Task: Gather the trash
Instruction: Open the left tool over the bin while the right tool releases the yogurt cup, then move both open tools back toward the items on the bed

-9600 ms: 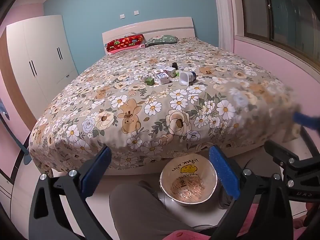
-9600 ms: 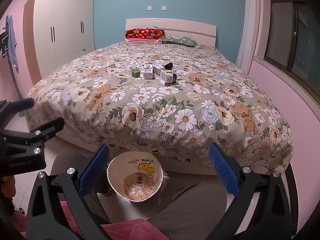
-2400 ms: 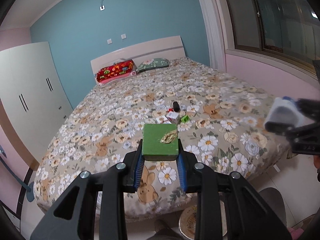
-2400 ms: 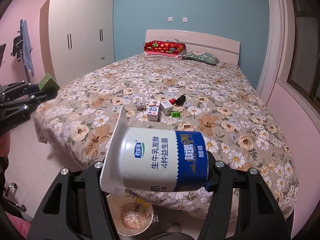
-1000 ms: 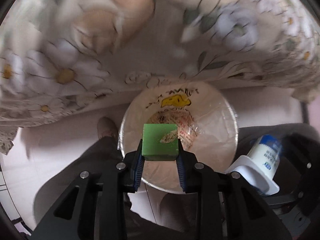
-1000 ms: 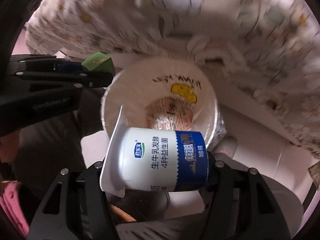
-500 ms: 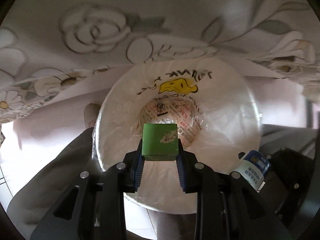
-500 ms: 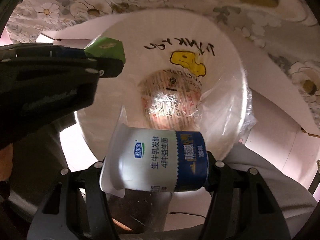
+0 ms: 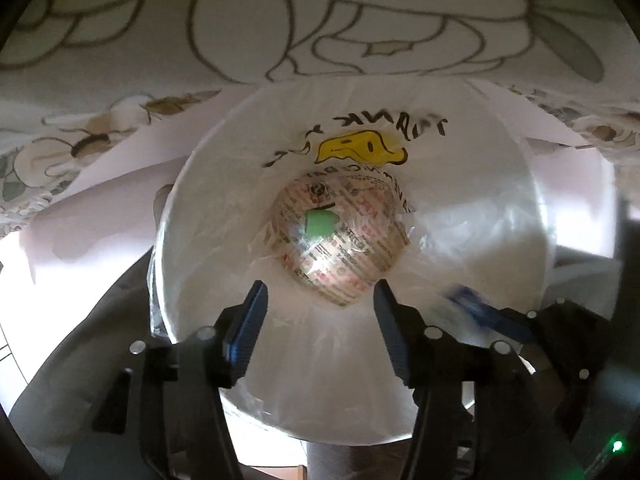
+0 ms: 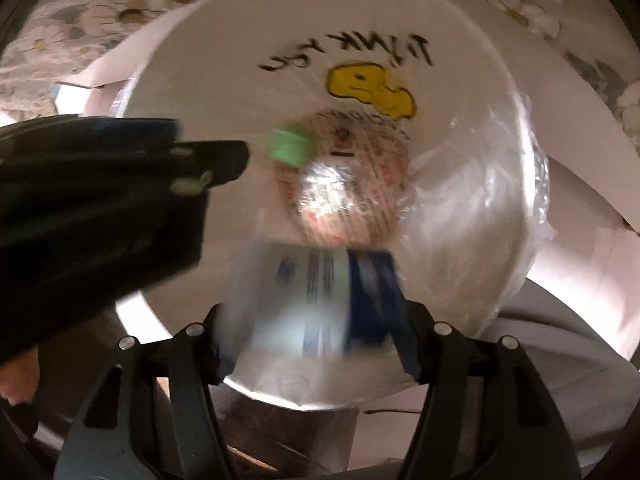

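Note:
The white trash bin (image 9: 472,248) with a clear liner and a yellow duck print fills both views. My left gripper (image 9: 318,316) is open over its mouth. The green box (image 9: 319,222) is loose, deep inside the bin; it also shows blurred in the right wrist view (image 10: 290,144). My right gripper (image 10: 316,332) is open above the bin (image 10: 460,208). The white and blue yogurt cup (image 10: 316,296) is a motion blur between its fingers, free of the pads. The left gripper's black body (image 10: 100,208) crosses the right wrist view at the left.
The floral bedspread (image 9: 320,20) hangs just behind the bin, also at the top of the right wrist view (image 10: 100,8). A person's grey trouser leg (image 9: 80,360) is by the bin's left side. Pale floor shows around the bin.
Both grippers have opened over the bin. The green box has dropped from the left gripper into the bin. The yogurt cup has left the right gripper's grip and is falling.

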Motion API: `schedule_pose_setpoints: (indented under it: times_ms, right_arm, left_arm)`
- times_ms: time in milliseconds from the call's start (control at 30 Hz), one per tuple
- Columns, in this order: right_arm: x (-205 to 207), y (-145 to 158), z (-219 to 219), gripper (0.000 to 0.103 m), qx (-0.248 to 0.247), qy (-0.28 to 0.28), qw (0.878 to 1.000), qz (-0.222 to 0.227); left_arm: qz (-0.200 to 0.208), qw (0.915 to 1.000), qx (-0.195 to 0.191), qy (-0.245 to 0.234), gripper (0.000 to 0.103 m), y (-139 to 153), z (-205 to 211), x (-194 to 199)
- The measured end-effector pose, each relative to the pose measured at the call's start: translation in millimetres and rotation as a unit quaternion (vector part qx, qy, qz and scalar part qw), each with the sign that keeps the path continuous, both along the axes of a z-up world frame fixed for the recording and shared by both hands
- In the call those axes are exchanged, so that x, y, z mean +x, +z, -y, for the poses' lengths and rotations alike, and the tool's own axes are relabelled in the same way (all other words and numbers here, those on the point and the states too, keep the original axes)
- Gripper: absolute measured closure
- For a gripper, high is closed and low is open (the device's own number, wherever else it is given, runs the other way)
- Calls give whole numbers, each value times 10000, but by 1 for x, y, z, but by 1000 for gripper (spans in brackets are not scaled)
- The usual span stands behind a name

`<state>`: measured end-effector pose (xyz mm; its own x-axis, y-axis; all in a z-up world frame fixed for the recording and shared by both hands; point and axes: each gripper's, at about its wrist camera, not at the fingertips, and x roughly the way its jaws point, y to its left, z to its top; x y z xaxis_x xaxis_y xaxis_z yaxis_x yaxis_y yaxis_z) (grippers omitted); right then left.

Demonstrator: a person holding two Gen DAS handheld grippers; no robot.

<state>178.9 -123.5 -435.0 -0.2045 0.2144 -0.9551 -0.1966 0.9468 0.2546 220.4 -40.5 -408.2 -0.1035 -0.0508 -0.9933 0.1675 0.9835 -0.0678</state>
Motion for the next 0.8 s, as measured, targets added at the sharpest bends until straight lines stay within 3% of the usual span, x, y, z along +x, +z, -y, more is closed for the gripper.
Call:
schedule_pose_setpoints:
  times_ms: [433,667,800]
  right_arm:
    - [-2,10,2,38,9,56,9999,110]
    - [-13,32,5,38,16,80,9996,263]
    - [-19,46,4,38,-2,129,9991,398]
  left_arm:
    - [149,9999,22,15,45,11,-7,-2]
    - [426,9988,174,-175,45,29,-8,-16]
    - [780,9959,325,-314,45,50,-7,-28]
